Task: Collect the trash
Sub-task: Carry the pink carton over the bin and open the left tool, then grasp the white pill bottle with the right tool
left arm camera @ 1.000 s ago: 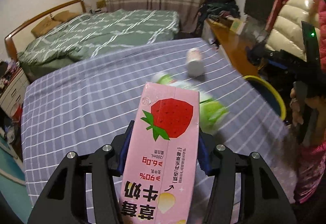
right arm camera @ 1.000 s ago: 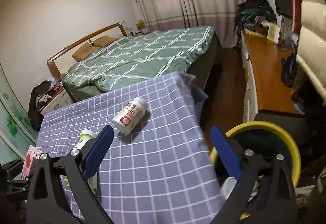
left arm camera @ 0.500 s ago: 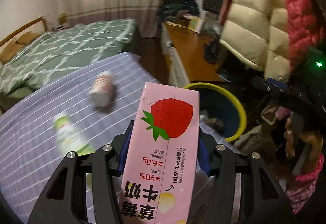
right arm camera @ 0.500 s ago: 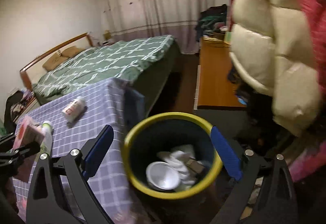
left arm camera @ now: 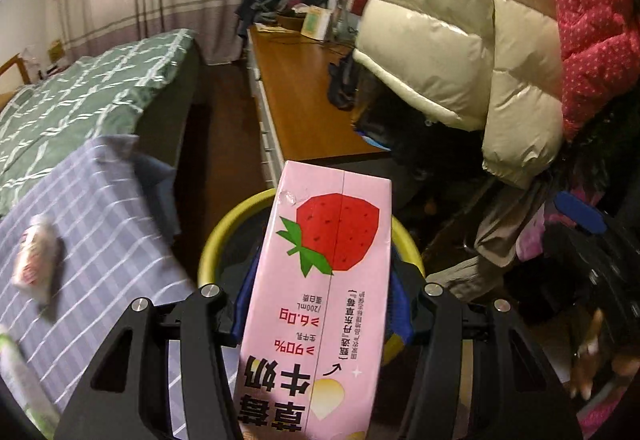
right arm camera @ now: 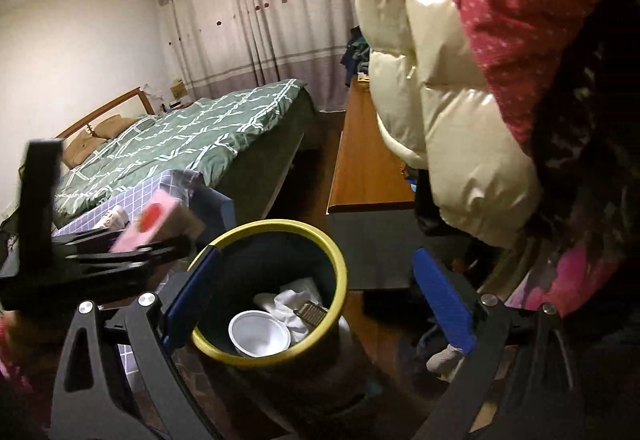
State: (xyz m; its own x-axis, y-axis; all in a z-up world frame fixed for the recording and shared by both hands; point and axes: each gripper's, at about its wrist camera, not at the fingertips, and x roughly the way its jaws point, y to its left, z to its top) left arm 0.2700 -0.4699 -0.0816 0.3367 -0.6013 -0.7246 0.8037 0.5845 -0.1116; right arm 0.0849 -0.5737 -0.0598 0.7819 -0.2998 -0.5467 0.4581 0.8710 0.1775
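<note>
A pink strawberry milk carton (left arm camera: 324,280) stands upright between the blue pads of my left gripper (left arm camera: 323,310), which is shut on it. The carton hangs just over the near rim of a dark bin with a yellow rim (left arm camera: 224,236). In the right wrist view the same carton (right arm camera: 154,220) and left gripper (right arm camera: 132,244) sit at the bin's left edge. My right gripper (right arm camera: 316,280) is open and holds nothing, with the bin (right arm camera: 276,228) in front of it. The bin holds a white bowl (right arm camera: 260,332) and crumpled tissue (right arm camera: 292,296).
A table with a purple checked cloth (left arm camera: 100,240) stands left of the bin, with a small white bottle (left arm camera: 36,264) and a green bottle (left arm camera: 16,380) lying on it. A wooden desk (right arm camera: 368,159), a green bed (right arm camera: 192,135) and a person's puffy jacket (left arm camera: 460,39) are close by.
My left gripper has swung right from over the table to the bin, still holding the carton. The right gripper has moved nearer the bin and stayed open.
</note>
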